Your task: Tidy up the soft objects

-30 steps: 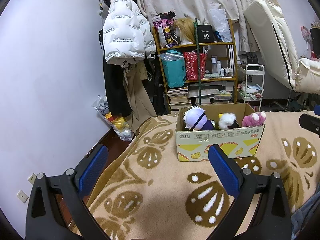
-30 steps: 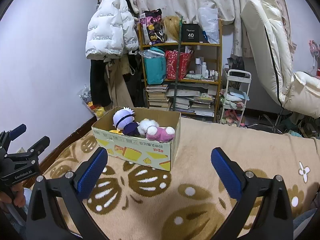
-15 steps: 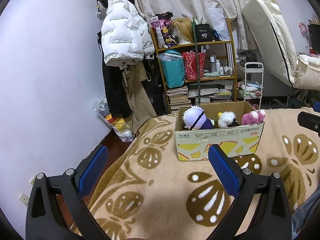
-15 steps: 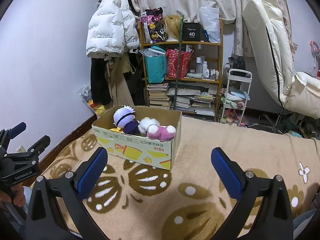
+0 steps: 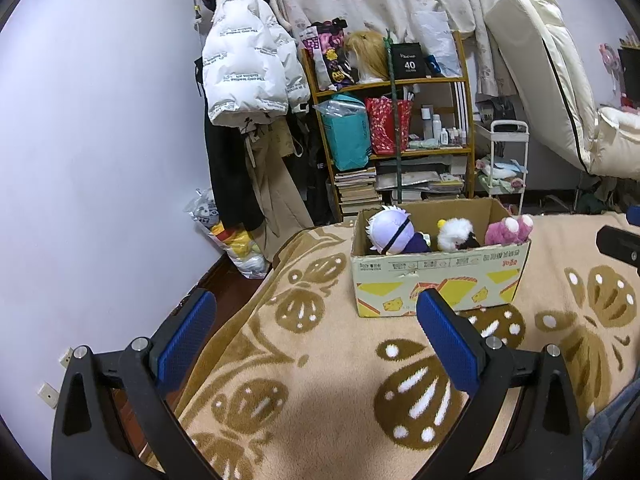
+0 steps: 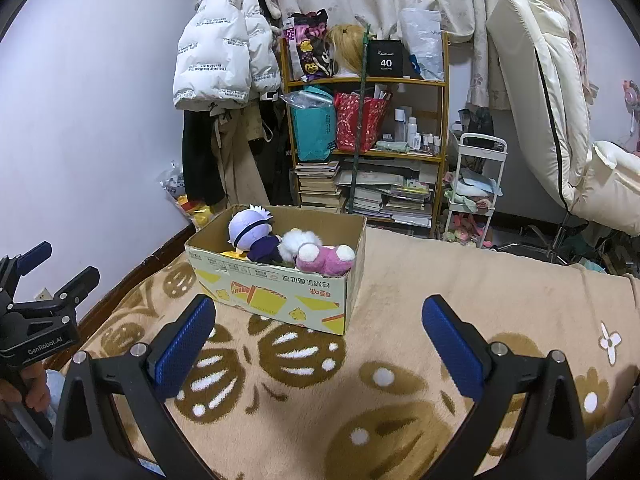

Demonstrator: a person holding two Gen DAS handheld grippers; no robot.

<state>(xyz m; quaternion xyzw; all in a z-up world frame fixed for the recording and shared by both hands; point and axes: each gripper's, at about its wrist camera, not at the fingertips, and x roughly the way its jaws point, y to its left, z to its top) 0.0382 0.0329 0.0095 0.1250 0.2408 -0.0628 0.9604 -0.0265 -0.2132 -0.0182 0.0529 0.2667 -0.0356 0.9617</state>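
A cardboard box (image 5: 440,284) (image 6: 280,292) stands on a beige blanket (image 5: 320,360) (image 6: 400,280). In it lie a lavender-haired doll (image 5: 390,232) (image 6: 250,228), a white fluffy plush (image 5: 454,232) (image 6: 298,242) and a pink plush (image 5: 508,230) (image 6: 326,260). My left gripper (image 5: 316,336) is open and empty, held short of the box. My right gripper (image 6: 318,338) is open and empty, also short of the box. The left gripper also shows in the right wrist view (image 6: 44,280), at the left edge.
A shelf (image 5: 400,128) (image 6: 368,128) with bags, books and bottles stands behind the box. A white jacket (image 5: 248,72) (image 6: 224,60) hangs on the left. A small white cart (image 6: 476,184) and a cream mattress (image 6: 540,92) stand at the right.
Both views have drifted slightly, and the box sits a little higher in the frames. Both grippers stay open and empty.
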